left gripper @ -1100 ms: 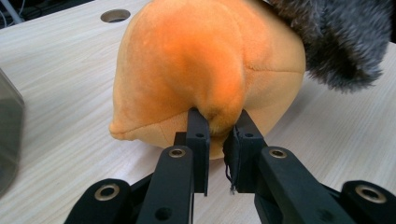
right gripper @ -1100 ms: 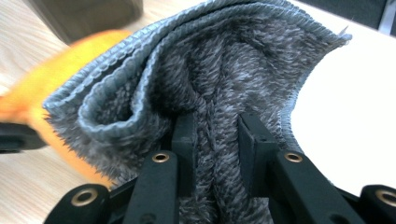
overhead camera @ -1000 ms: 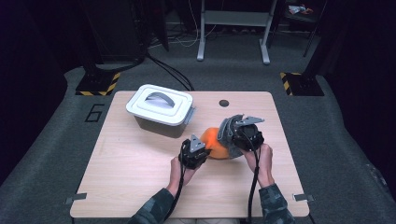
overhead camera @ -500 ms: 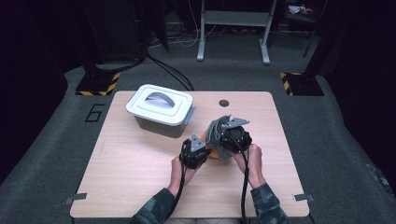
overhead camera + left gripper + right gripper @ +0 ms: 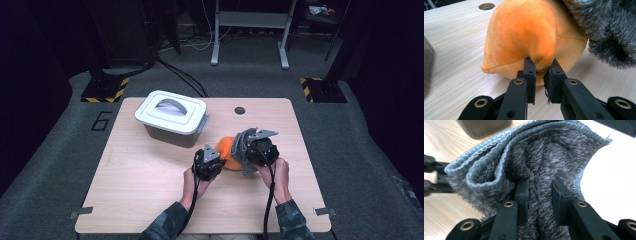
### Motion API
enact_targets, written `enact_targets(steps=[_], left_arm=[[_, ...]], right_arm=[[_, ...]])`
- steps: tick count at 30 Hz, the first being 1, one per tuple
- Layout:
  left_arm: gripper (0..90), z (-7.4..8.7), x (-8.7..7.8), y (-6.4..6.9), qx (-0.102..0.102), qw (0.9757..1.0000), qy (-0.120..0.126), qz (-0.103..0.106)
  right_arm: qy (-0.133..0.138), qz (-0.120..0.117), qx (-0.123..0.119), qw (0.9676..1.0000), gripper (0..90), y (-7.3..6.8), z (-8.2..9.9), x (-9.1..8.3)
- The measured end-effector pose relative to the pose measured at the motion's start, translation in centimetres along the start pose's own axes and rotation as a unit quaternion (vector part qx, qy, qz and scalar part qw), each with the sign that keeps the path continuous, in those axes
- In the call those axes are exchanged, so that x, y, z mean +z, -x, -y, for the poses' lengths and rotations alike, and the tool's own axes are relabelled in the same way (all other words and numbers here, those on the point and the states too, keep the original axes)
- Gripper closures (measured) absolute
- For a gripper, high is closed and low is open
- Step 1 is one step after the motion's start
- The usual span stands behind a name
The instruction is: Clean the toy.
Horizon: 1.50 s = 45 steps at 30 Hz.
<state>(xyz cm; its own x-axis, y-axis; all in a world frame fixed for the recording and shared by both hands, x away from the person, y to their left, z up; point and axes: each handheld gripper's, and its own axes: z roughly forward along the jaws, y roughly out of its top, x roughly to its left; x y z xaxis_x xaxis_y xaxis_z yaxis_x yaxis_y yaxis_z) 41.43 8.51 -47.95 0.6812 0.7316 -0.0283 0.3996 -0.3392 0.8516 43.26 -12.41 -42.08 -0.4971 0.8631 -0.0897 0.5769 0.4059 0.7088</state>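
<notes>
An orange plush toy lies on the wooden table, right of centre. My left gripper is shut on a fold of the orange plush, pinched between its jaws at the toy's near side. A grey fuzzy cloth rests against the toy's right side. My right gripper is shut on that grey cloth, which bunches up between and over its jaws. In the left gripper view the grey cloth hangs over the toy's upper right.
A white-lidded grey box with a handle stands at the table's back left, close to the toy. A round hole sits near the table's far edge. Dark floor and stand legs lie beyond the table.
My right gripper with the grey cloth has moved left and a little down onto the orange toy, now covering more of it. The left gripper has stayed in place.
</notes>
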Motion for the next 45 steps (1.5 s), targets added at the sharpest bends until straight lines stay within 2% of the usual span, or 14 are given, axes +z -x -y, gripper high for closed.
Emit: enact_targets(steps=[10,18,21,23,25,28,32,35,39,45], left_arm=[[79.9,0.2,0.1,-0.3,-0.006,1.0,0.0,-0.001],[80.0,0.4,0.2,-0.6,-0.012,0.9999,0.0,-0.002],[80.0,0.4,0.2,-0.6,-0.014,0.9999,0.001,-0.002],[80.0,0.4,0.2,-0.6,-0.013,0.9999,0.0,-0.002],[80.0,0.4,0.2,-0.6,-0.015,0.9999,0.001,-0.002],[80.0,0.4,0.1,-0.7,-0.019,0.9998,0.002,-0.003],[79.9,0.5,0.1,-0.7,-0.018,0.9998,0.002,-0.004],[80.0,0.4,0.1,-0.6,-0.015,0.9999,0.002,-0.004],[79.9,0.4,0.1,-0.5,-0.012,0.9999,0.001,-0.005],[80.0,0.4,0.1,-0.4,-0.009,0.9999,0.0,-0.006]], right_arm=[[-0.03,0.013,0.031,0.999,69.7,1.8,1.8,1.4],[-0.067,0.015,0.06,0.9958,69.6,3.8,3.6,4.2],[-0.087,0.009,0.077,0.9931,69.7,4.0,4.1,5.2],[-0.091,0.006,0.082,0.9924,69.7,4.1,4.3,5.5],[-0.092,0.006,0.075,0.9929,69.7,4.2,4.2,5.8],[-0.088,0.014,0.072,0.9934,70.1,4.2,3.9,5.1],[-0.053,0.027,0.062,0.9963,70.5,4.3,3.1,2.7],[-0.023,0.024,0.051,0.9981,70.4,3.3,1.6,0.5],[0.006,0.004,0.013,0.9999,70.4,0.9,-0.4,-1.0],[0.013,-0.013,-0.038,0.9991,70.0,-2.5,-2.5,-0.5]])
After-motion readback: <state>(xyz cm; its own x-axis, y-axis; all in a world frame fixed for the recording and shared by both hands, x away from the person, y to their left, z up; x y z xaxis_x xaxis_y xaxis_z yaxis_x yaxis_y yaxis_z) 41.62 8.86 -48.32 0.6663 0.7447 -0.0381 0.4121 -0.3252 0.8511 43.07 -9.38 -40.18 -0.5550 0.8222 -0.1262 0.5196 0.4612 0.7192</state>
